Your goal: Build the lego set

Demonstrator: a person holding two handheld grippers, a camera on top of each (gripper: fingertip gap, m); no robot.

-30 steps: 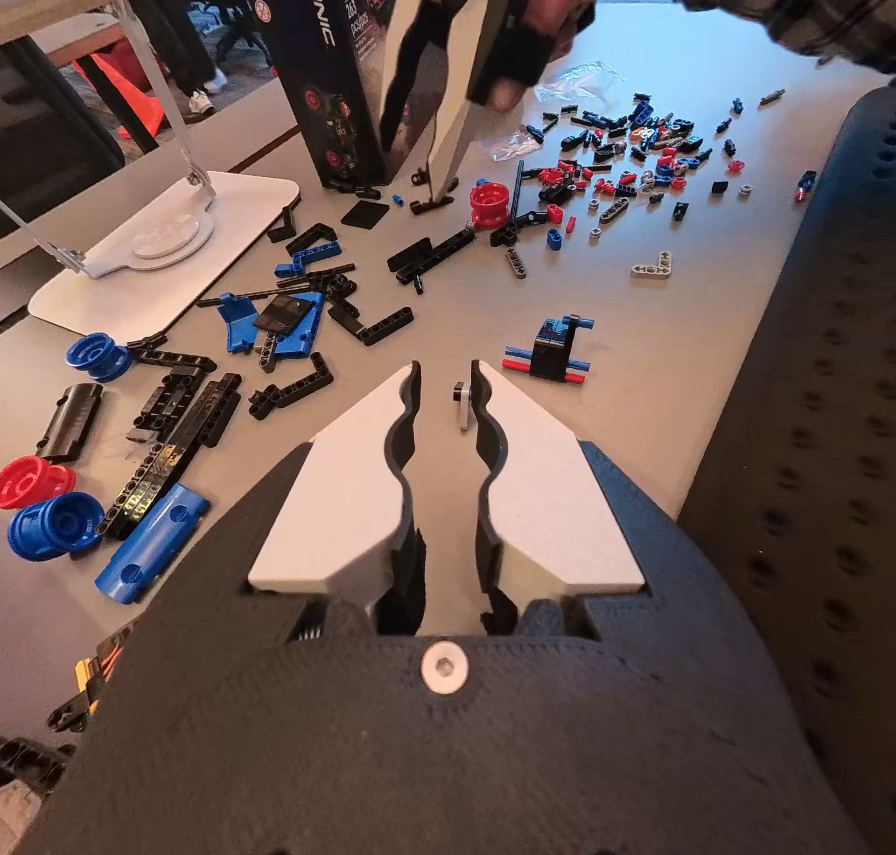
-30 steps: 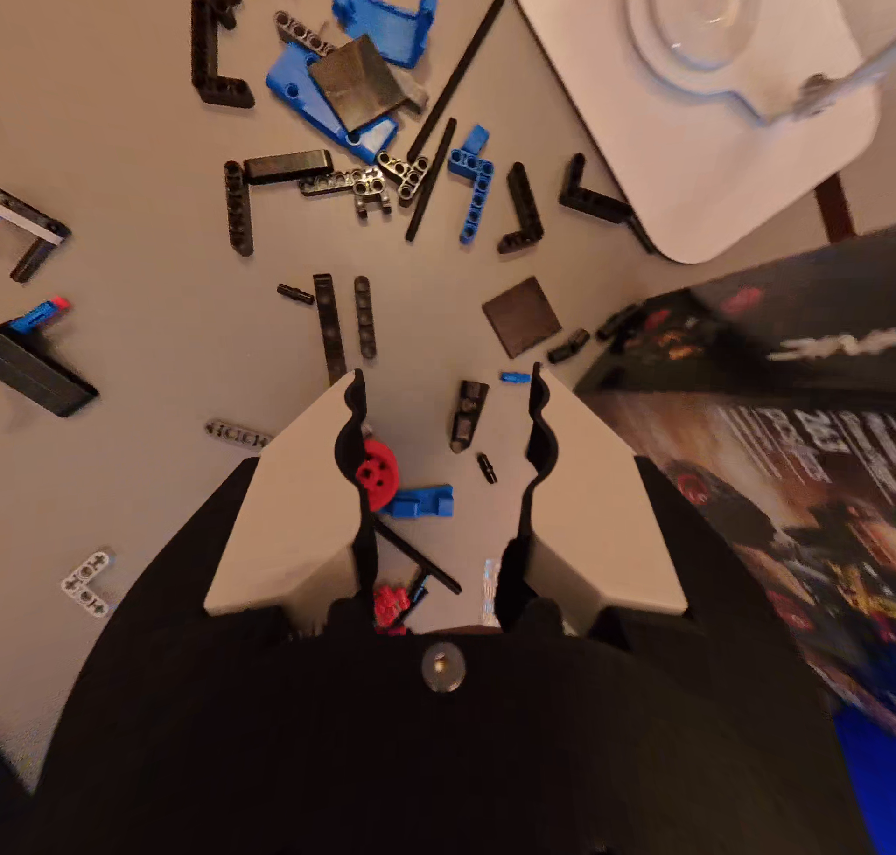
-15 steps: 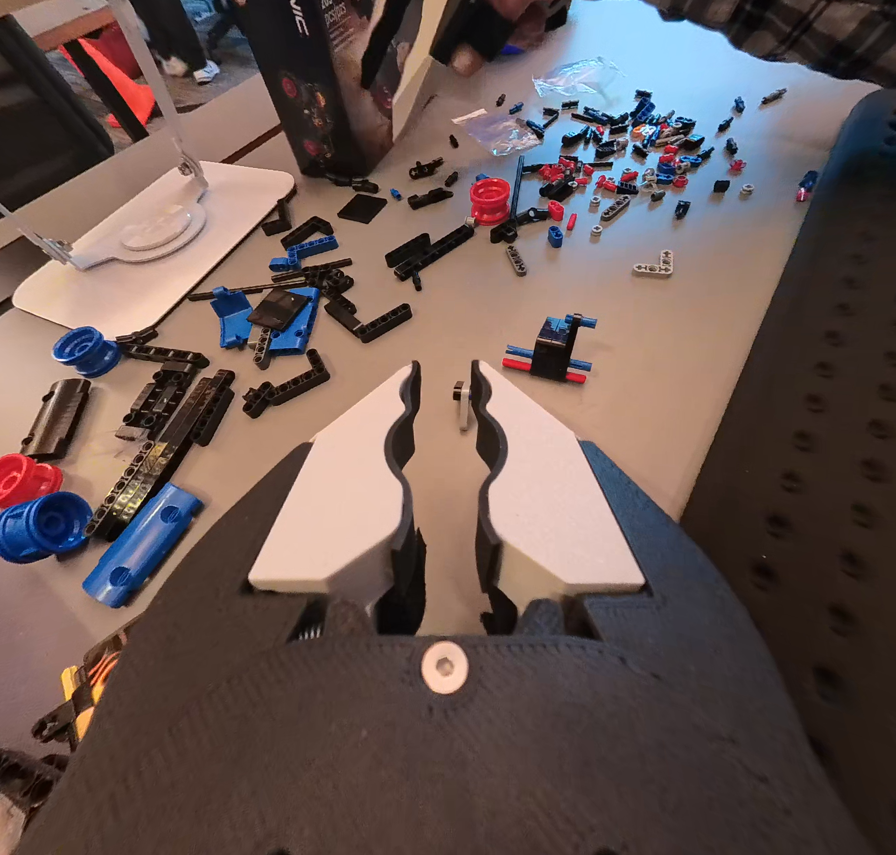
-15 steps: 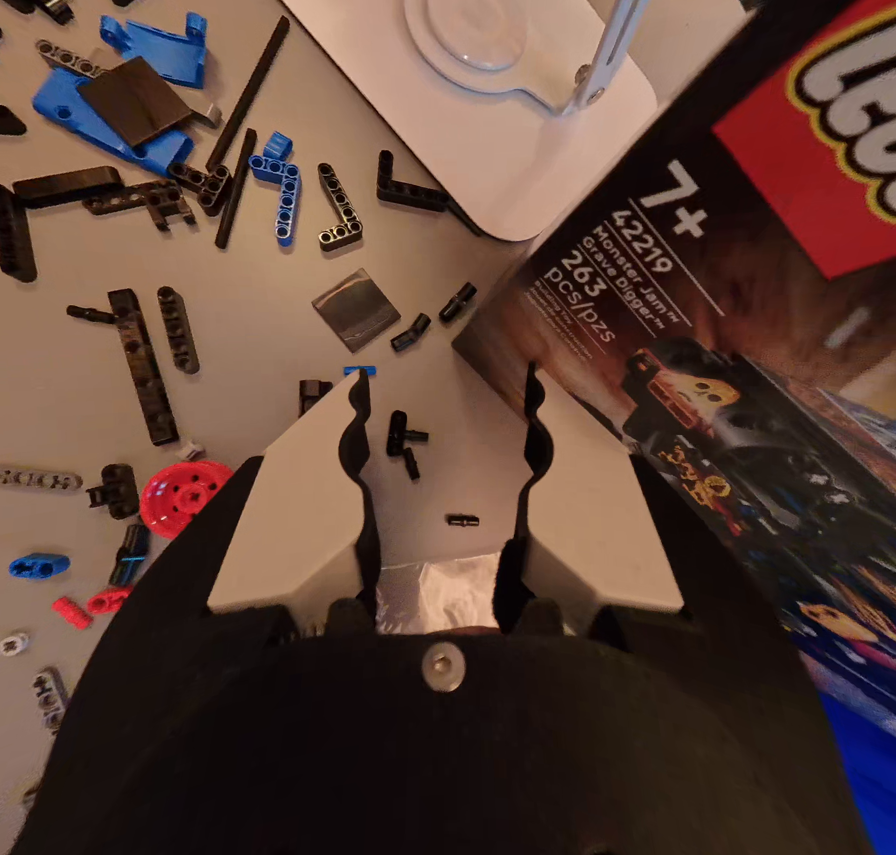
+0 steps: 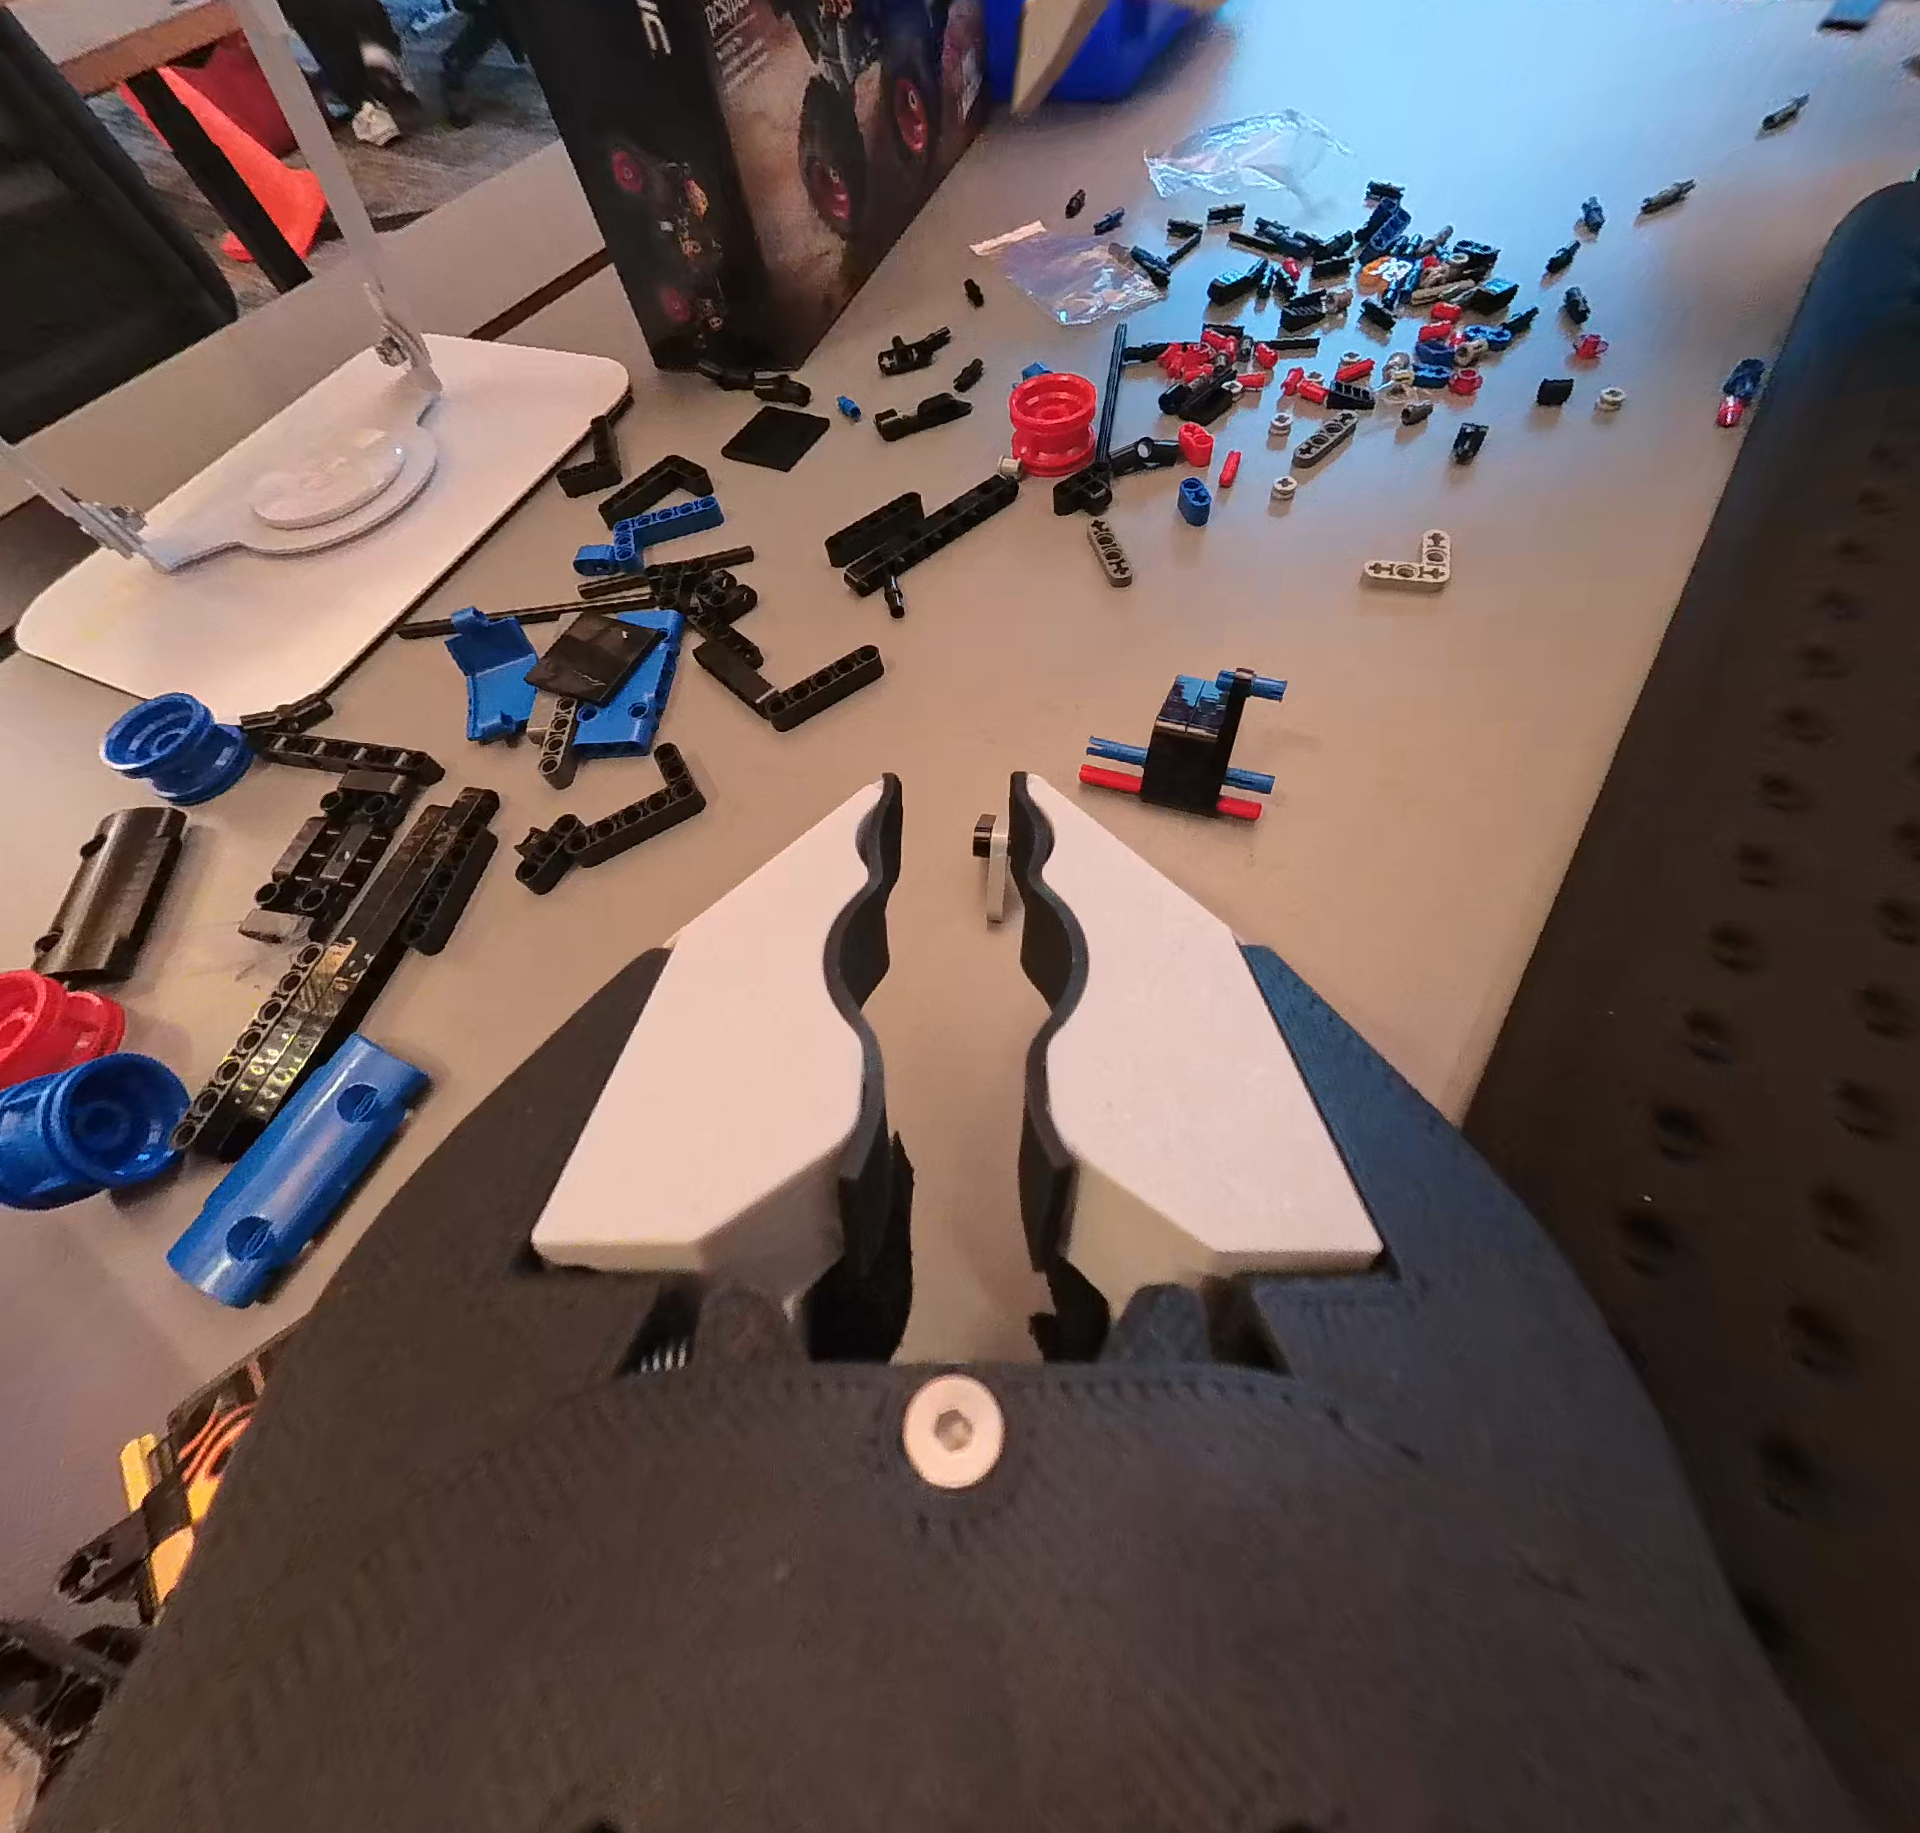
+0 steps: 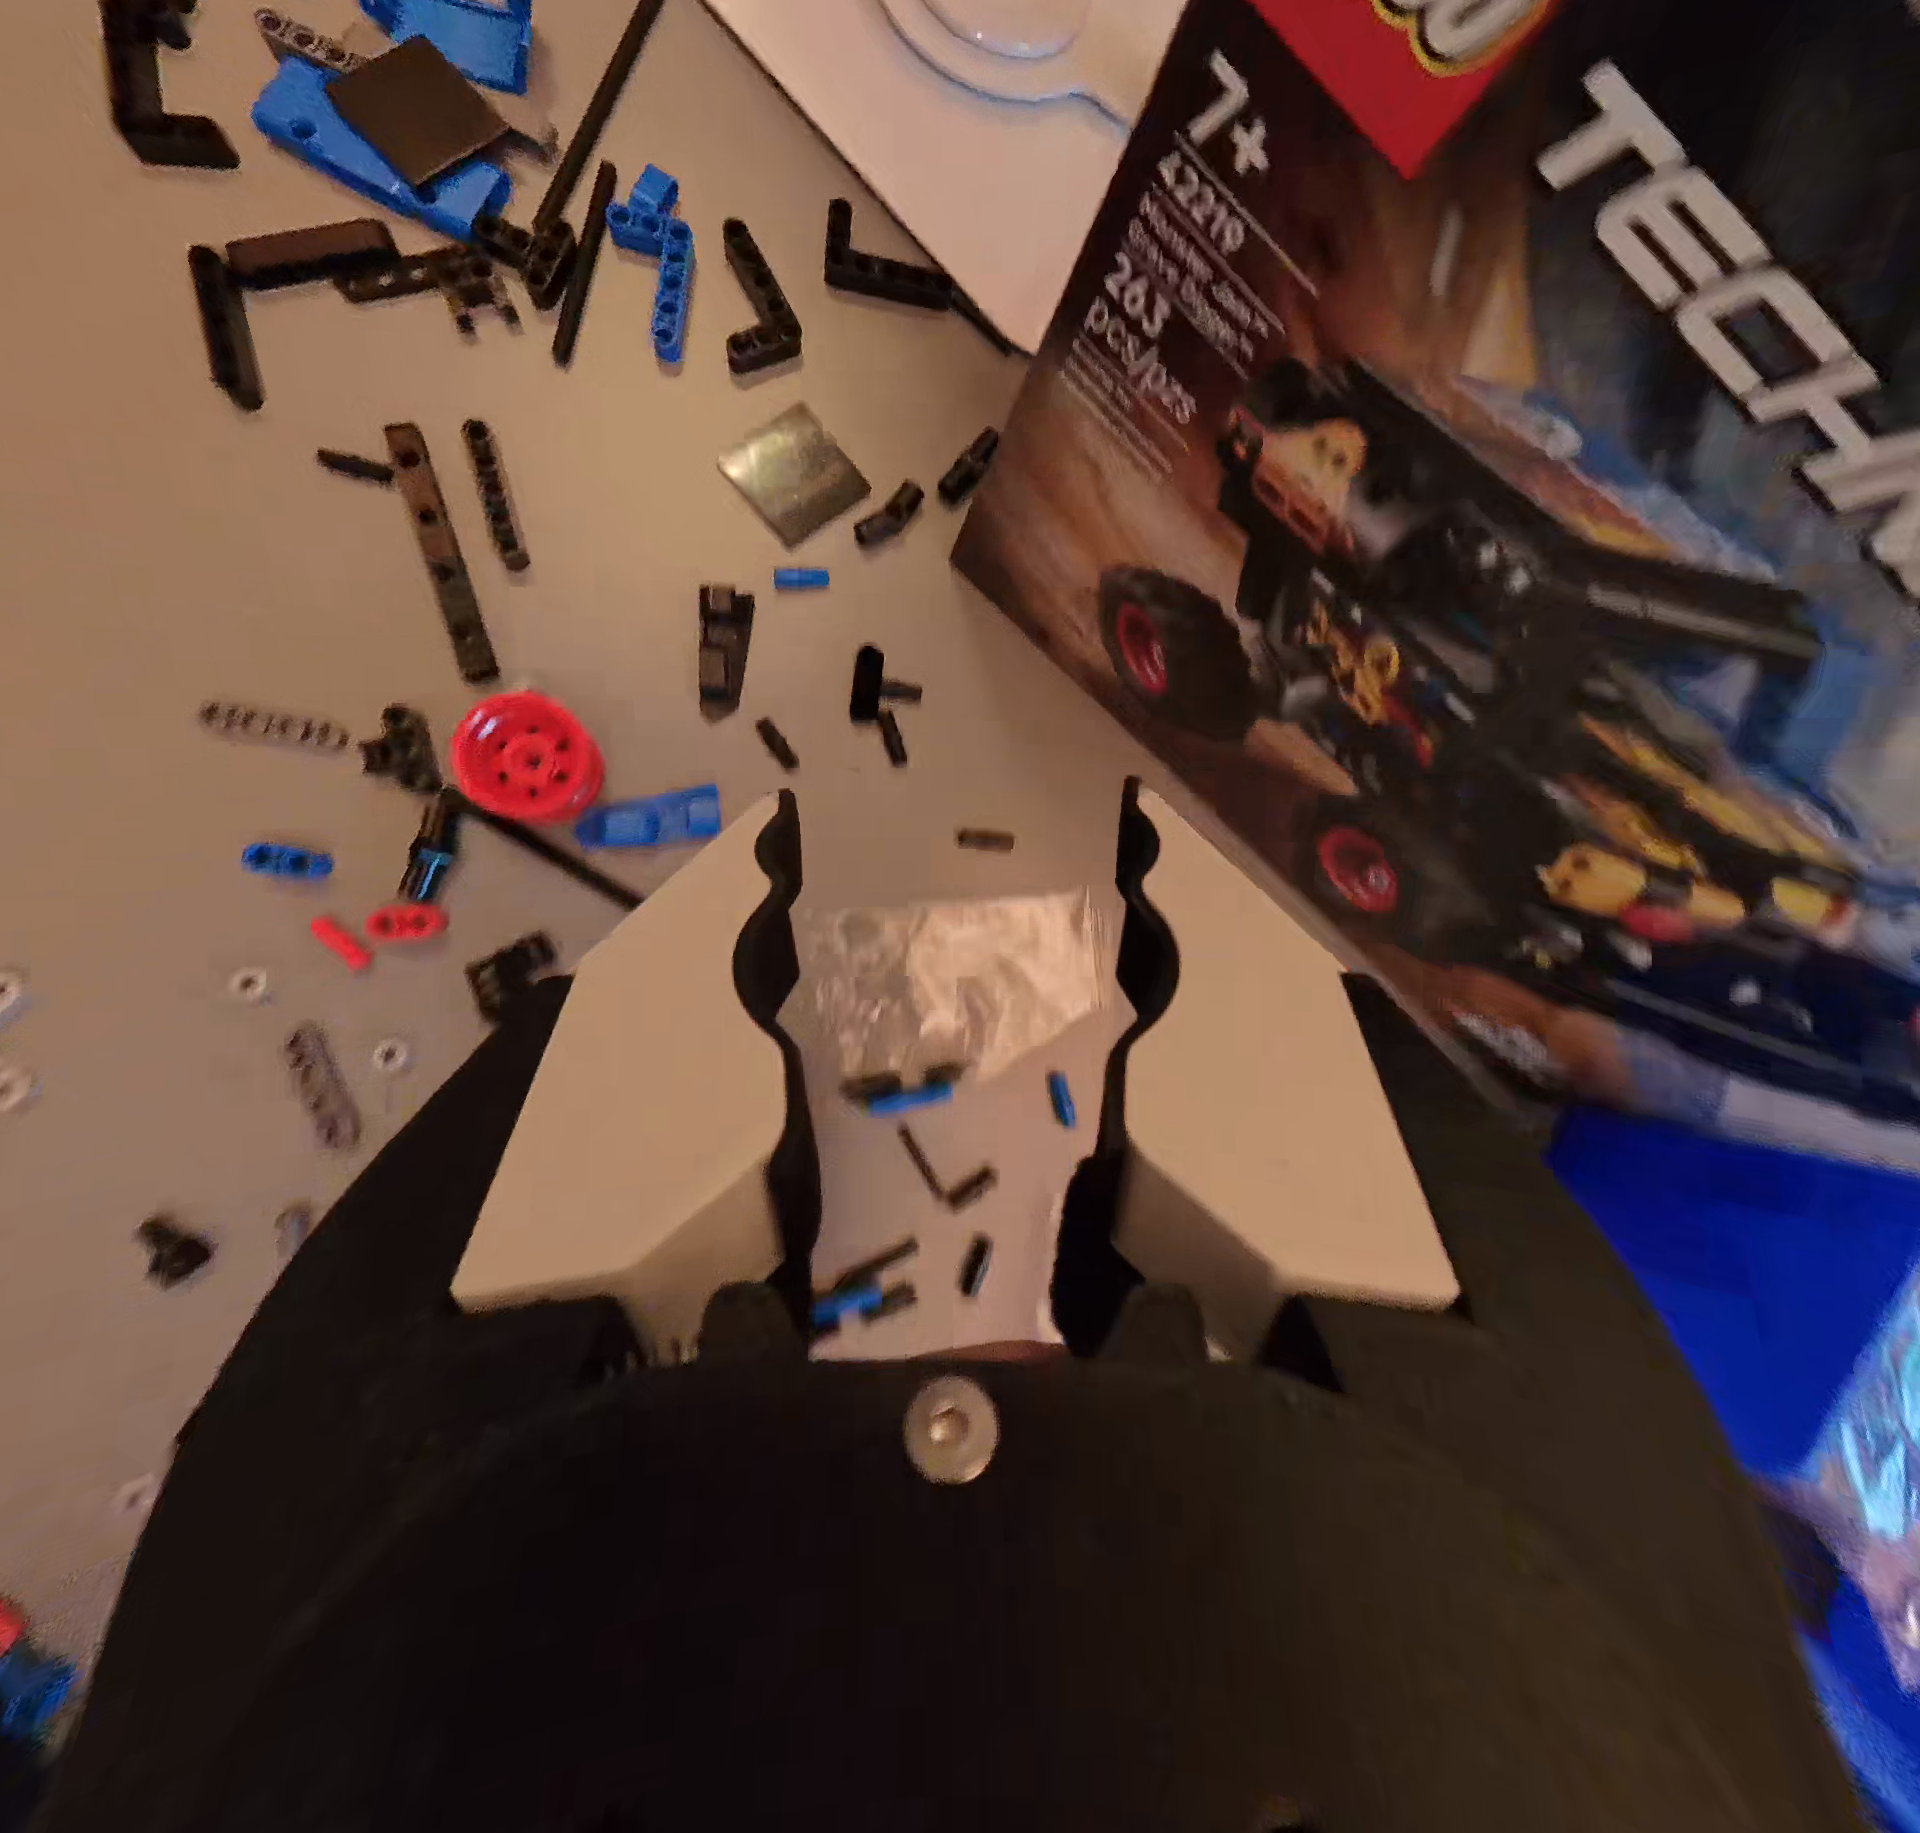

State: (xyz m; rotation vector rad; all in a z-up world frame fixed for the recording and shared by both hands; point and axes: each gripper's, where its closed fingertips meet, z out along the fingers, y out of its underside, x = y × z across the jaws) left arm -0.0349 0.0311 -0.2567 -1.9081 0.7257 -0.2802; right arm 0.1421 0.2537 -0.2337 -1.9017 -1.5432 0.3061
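My left gripper (image 5: 956, 796) is nearly closed, with a small grey piece with a black pin (image 5: 995, 864) held against its right finger above the grey table (image 5: 1403, 900). A small black, blue and red sub-assembly (image 5: 1190, 760) stands just right of the tips. My right gripper (image 6: 956, 807) is open and empty. It hovers over a clear plastic bag (image 6: 935, 983) beside the set's box (image 6: 1455, 536). A red wheel hub (image 6: 528, 757) lies left of it and also shows in the left wrist view (image 5: 1051, 424).
Loose black and blue beams (image 5: 623, 682) and blue wheel hubs (image 5: 171, 749) lie at the left. A pile of small pins (image 5: 1351, 329) lies far right. The box (image 5: 748, 121) stands at the back. A white stand base (image 5: 312, 536) is far left, and a dark perforated surface (image 5: 1766, 848) borders the right edge. One gripper's finger ends stand about 30 centimetres off the other's. The red wheel hub (image 6: 528, 757) sits 9 centimetres or so from the ends of my right fingers. It is also in sight in the left wrist view (image 5: 1057, 398).
My right gripper has moved from over the red wheel hub toward the box and plastic bag, still open. It and the hand have left the left wrist view. My left gripper has barely moved.
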